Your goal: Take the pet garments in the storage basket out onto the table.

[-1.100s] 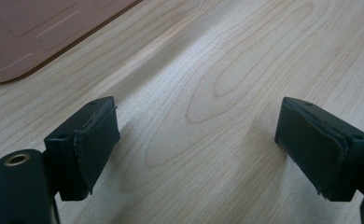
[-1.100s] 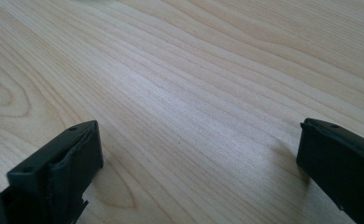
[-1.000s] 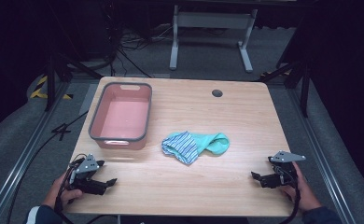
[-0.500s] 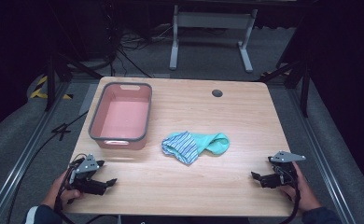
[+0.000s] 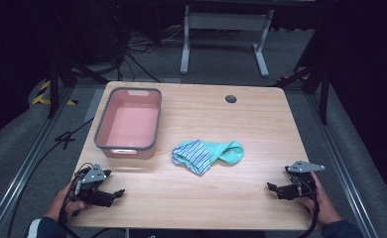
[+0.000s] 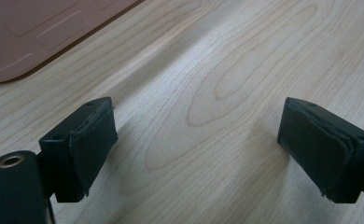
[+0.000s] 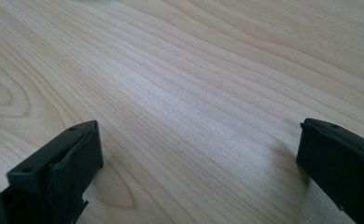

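Observation:
A crumpled teal and blue-striped cloth (image 5: 206,154) lies near the middle of the wooden table (image 5: 216,203). Left of it, a pink bin (image 5: 127,151) with a grey rim stands with nothing in it. My left gripper (image 5: 117,194) rests low at the table's front left corner, aimed right. Its jaws have just been opening and stand wide apart over bare wood (image 6: 196,149), with nothing between them. A corner of the pink bin (image 6: 31,32) shows ahead of it. My right gripper (image 5: 273,190) sits at the front right, aimed left, open over bare wood (image 7: 199,168).
A dark round cable hole (image 5: 230,98) sits in the table's far edge. Beyond the table a grey metal stand (image 5: 221,29) and cables lie on the carpet. Metal rails run along both sides of the table.

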`<action>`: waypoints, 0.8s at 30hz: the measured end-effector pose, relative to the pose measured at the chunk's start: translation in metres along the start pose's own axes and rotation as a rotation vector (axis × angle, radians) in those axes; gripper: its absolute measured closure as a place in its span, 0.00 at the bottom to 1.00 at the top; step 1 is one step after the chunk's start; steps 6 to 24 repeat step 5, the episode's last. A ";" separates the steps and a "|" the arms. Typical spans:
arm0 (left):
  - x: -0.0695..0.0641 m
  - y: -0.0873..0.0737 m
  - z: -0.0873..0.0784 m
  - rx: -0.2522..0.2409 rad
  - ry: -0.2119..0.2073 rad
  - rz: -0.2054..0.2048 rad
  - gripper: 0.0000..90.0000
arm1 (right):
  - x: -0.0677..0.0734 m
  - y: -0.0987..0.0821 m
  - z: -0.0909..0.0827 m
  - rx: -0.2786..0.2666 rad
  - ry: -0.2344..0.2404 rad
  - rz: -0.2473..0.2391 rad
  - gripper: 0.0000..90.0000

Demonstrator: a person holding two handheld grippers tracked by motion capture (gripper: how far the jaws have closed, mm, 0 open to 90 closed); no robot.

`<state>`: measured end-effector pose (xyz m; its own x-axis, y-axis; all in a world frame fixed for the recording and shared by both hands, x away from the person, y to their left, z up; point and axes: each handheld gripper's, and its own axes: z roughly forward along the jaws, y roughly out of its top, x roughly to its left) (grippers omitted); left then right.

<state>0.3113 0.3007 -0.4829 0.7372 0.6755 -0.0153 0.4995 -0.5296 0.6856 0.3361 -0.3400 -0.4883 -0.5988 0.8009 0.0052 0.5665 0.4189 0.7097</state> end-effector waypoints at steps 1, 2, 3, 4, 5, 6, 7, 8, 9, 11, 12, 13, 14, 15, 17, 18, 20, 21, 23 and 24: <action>0.000 0.001 0.000 0.005 0.002 0.001 0.12 | 0.000 0.000 0.000 0.000 0.000 0.000 0.01; 0.000 0.001 0.000 0.003 0.005 -0.002 0.11 | 0.000 0.000 0.000 0.000 0.000 0.000 0.01; -0.001 0.001 0.000 0.006 0.009 -0.004 0.11 | 0.000 0.000 0.000 0.000 0.000 0.000 0.01; -0.001 0.001 0.001 0.006 0.009 -0.005 0.11 | 0.000 0.000 0.000 0.000 0.000 0.000 0.01; -0.001 0.001 0.000 0.014 0.008 -0.005 0.11 | 0.000 0.000 0.000 0.000 0.000 0.000 0.01; -0.001 0.001 0.000 0.014 0.008 -0.005 0.11 | 0.000 0.000 0.000 0.000 0.000 0.000 0.01; -0.001 0.001 0.000 0.014 0.008 -0.005 0.11 | 0.000 0.000 0.000 0.000 0.000 0.000 0.01; -0.001 0.001 0.000 0.014 0.008 -0.005 0.11 | 0.000 0.000 0.000 0.000 0.000 0.000 0.01; -0.001 0.001 0.000 0.014 0.008 -0.005 0.11 | 0.000 0.000 0.000 0.000 0.000 0.000 0.01; -0.001 0.001 0.000 0.014 0.008 -0.005 0.11 | 0.000 0.000 0.000 0.000 0.000 0.000 0.01; -0.001 0.001 0.000 0.014 0.008 -0.005 0.11 | 0.000 0.000 0.000 0.000 0.000 0.000 0.01; -0.001 0.001 0.000 0.014 0.008 -0.005 0.11 | 0.000 0.000 0.000 0.000 0.000 0.000 0.01; -0.001 0.001 0.000 0.014 0.008 -0.005 0.11 | 0.000 0.000 0.000 0.000 0.000 0.000 0.01; -0.001 0.001 0.000 0.014 0.008 -0.005 0.11 | 0.000 0.000 0.000 0.000 0.000 0.000 0.01; -0.001 0.001 0.000 0.014 0.008 -0.005 0.11 | 0.000 0.000 0.000 0.000 0.000 0.000 0.01; -0.001 0.001 0.000 0.014 0.008 -0.005 0.11 | 0.000 0.000 0.000 0.000 0.000 0.000 0.01; -0.001 0.001 0.000 0.014 0.008 -0.005 0.11 | 0.000 0.000 0.000 0.000 0.000 0.000 0.01; -0.001 0.001 0.000 0.014 0.008 -0.005 0.11 | 0.000 0.000 0.000 0.000 0.000 0.000 0.01; -0.001 0.001 0.000 0.014 0.008 -0.005 0.11 | 0.000 0.000 0.000 0.000 0.000 0.000 0.01; -0.001 0.001 0.000 0.014 0.008 -0.005 0.11 | 0.000 0.000 0.000 0.000 0.000 0.000 0.01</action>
